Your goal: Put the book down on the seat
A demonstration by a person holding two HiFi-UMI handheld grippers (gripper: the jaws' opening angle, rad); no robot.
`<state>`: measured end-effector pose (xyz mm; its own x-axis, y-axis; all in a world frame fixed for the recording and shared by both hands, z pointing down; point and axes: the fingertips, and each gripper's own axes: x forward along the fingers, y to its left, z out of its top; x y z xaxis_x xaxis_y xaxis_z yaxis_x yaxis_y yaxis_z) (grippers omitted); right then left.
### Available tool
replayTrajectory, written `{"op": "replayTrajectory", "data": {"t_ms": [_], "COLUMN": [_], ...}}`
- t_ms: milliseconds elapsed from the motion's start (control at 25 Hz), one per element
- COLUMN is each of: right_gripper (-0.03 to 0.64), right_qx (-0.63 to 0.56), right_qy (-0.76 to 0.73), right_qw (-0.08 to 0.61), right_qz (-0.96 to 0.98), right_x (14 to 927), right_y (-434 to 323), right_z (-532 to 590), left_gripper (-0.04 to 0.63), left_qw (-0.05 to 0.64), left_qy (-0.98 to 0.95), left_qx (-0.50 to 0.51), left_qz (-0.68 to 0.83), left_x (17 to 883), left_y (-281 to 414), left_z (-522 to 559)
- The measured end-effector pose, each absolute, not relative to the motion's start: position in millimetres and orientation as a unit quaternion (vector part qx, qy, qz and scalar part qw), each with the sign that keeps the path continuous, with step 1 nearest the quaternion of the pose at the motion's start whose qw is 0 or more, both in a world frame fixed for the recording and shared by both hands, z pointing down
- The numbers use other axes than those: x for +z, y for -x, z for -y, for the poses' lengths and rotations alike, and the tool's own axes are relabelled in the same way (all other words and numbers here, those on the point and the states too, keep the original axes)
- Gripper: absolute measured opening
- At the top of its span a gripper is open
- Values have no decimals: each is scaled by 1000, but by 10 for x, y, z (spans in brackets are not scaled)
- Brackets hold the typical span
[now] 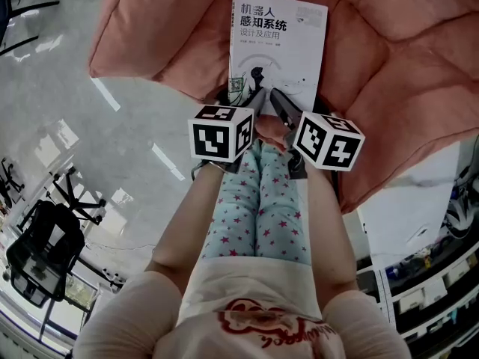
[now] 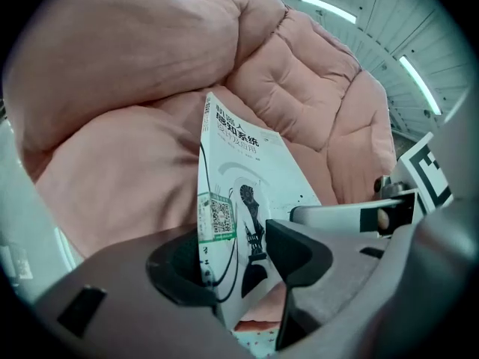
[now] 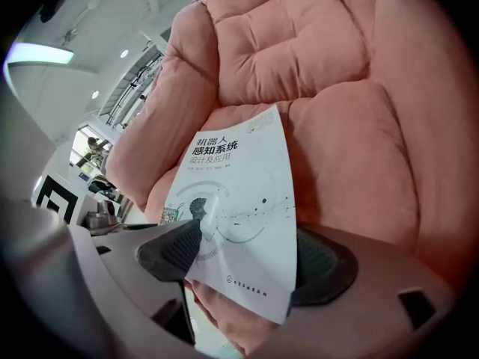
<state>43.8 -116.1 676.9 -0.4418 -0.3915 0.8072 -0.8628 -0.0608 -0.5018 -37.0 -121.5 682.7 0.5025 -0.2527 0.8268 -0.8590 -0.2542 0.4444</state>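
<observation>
Now book (image 1: 278, 47) on seat (image 1: 393, 58) — long axis runs away, title farthest.

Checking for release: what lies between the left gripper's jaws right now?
The book: its lower corner stands between the open jaws of the left gripper, with the pink seat behind it. The left gripper view shows this.

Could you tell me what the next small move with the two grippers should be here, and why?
Probably draw both grippers straight back, off the book. It appears to rest on the pink seat, and the left gripper and right gripper stand with jaws apart around its near edge.
</observation>
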Motion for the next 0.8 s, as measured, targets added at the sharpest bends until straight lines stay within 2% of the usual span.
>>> {"op": "replayTrajectory", "data": {"t_ms": [440,800], "right_gripper": [347,345], "right_qx": [505,420], "right_qy": [-493,-482], "right_qw": [220,202], "right_qz": [673,741], "right_x": [6287,5334], "right_y": [-493,-472], "right_z": [1105,1272], "left_gripper": [202,201], "left_qw": [462,461], "left_qy": [-699,-745], "left_qx": [319,255], "left_qz": [443,409], "left_x": [6545,5685], "left_y": [720,364], "left_z": [1113,1122]}}
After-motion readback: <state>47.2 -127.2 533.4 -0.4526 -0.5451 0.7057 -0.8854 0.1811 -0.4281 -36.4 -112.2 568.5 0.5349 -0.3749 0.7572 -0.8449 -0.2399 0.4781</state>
